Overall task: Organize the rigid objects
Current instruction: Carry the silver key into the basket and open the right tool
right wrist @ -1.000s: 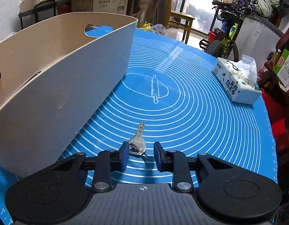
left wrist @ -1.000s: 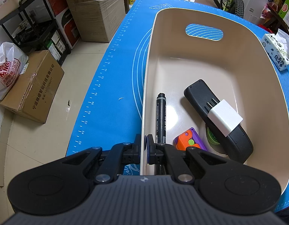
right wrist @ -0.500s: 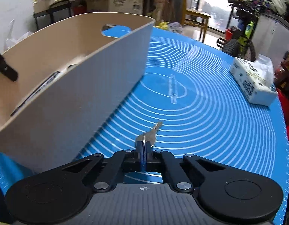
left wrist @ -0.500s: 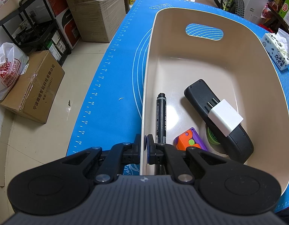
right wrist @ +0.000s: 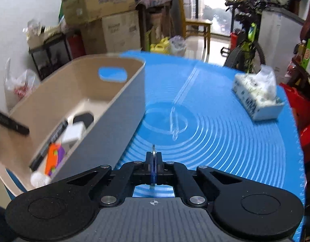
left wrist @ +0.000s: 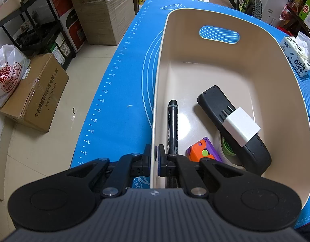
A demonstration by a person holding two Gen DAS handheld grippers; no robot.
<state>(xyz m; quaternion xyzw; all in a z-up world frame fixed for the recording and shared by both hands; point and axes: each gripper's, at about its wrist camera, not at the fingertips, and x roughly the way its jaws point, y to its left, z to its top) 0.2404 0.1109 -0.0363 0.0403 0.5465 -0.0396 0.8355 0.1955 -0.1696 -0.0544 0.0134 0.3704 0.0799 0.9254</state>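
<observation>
Above the mat, right gripper [right wrist: 153,159] pinches the key [right wrist: 153,149]; clear the bin [right wrist: 122,100] rim while left gripper [left wrist: 153,157] clamps it.

Ahead of the left gripper [left wrist: 153,156], whose jaws straddle the near wall of the bin [left wrist: 296,92], a marker [left wrist: 172,127] lies in the bin beside that wall. Right of the marker sit a toy [left wrist: 203,154] and a remote [left wrist: 231,127], with a block [left wrist: 241,128] on the remote and a tape roll [left wrist: 227,147] under it. From the right gripper [right wrist: 153,157], the bin stands left on the mat [right wrist: 225,141], and a tissue pack [right wrist: 255,94] lies far right.
</observation>
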